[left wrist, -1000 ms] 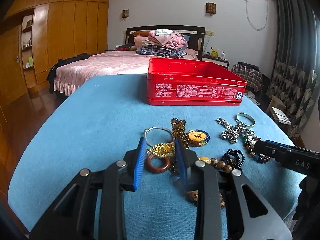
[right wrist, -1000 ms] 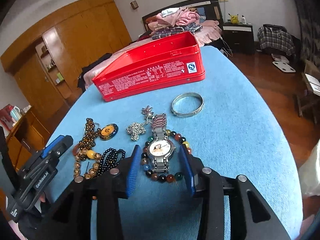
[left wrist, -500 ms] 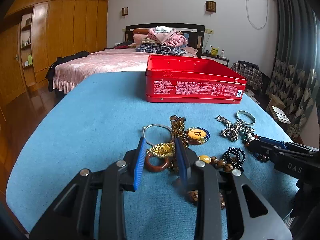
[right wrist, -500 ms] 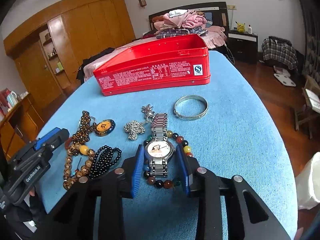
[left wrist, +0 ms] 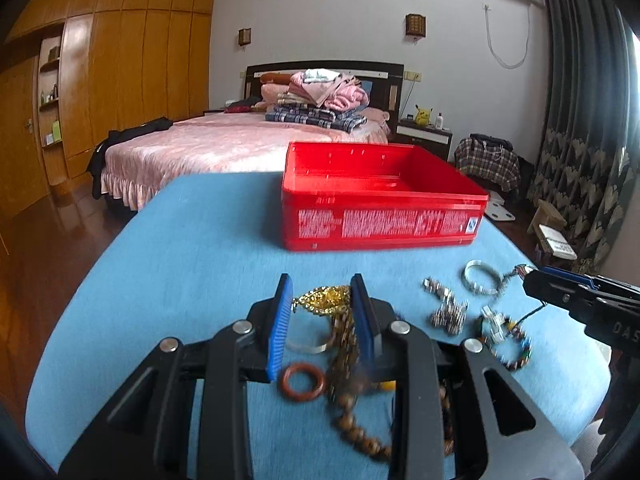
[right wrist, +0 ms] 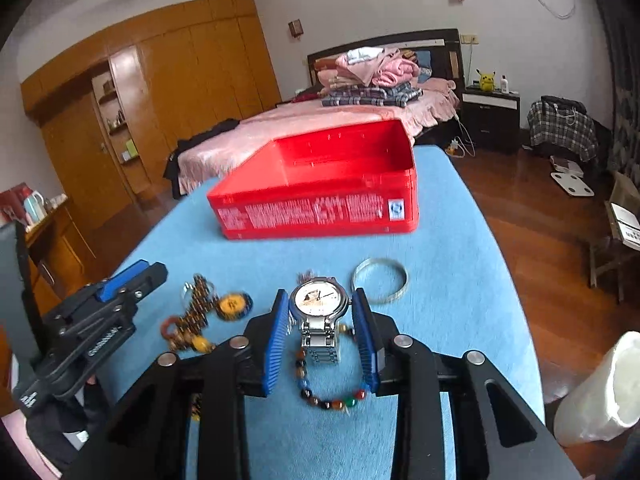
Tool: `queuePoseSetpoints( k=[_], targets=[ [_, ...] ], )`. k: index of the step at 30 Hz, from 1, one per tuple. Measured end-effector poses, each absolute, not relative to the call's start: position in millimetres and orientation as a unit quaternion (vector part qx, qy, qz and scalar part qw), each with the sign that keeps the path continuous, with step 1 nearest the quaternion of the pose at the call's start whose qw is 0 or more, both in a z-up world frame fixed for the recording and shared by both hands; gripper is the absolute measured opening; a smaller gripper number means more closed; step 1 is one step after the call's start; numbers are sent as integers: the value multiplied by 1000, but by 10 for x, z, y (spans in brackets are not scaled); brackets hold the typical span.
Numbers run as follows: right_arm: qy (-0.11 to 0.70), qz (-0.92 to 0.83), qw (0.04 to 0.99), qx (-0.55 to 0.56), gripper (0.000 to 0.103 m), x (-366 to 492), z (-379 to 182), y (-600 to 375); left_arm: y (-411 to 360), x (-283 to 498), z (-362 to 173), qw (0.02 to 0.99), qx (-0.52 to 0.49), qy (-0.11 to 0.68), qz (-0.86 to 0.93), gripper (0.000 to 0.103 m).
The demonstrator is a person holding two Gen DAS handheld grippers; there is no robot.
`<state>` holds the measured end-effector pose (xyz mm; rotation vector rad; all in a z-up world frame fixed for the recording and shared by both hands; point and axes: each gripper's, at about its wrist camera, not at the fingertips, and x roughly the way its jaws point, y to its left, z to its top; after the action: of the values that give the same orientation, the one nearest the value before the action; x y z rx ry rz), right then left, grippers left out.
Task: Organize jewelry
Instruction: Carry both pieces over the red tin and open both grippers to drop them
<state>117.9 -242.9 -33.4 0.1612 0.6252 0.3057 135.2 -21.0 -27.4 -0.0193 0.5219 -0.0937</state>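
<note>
An open red tin box (left wrist: 380,208) stands at the far side of the blue table; it also shows in the right wrist view (right wrist: 320,196). My left gripper (left wrist: 322,300) is shut on a gold chain piece (left wrist: 322,299) and holds it lifted; brown beads (left wrist: 348,412) hang below it, blurred. A red-brown ring (left wrist: 302,382) lies under it. My right gripper (right wrist: 320,312) is shut on a silver wristwatch (right wrist: 319,300) and holds it raised above a coloured bead bracelet (right wrist: 332,400).
A silver bangle (right wrist: 380,280), a round gold pendant (right wrist: 233,306) and a rhinestone chain (left wrist: 446,312) lie on the blue cloth (left wrist: 180,264). A white roll (right wrist: 600,392) stands at the right edge. A bed and wardrobe are beyond the table.
Both grippers closed on their pieces and lifted them toward the box: the left took the gold chain, the right took the watch off the bead bracelet.
</note>
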Motion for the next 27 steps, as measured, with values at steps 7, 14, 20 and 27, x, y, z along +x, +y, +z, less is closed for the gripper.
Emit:
queuePoseSetpoints(
  k=[7, 14, 20, 27],
  targets=[
    [278, 159, 944, 77, 32, 1281, -46, -2466, -254, 1607, -50, 969, -17, 240, -53, 28],
    [244, 165, 953, 69, 32, 1597, 291, -2485, -360, 2001, 210, 973, -26, 221, -62, 28],
    [226, 162, 957, 82, 32, 2030, 417, -2529, -494, 2482, 359, 974, -27, 216, -65, 28],
    [241, 168, 951, 99, 32, 2625, 272, -2518, -607, 3051, 212, 964, -26, 257, -70, 28]
  ],
)
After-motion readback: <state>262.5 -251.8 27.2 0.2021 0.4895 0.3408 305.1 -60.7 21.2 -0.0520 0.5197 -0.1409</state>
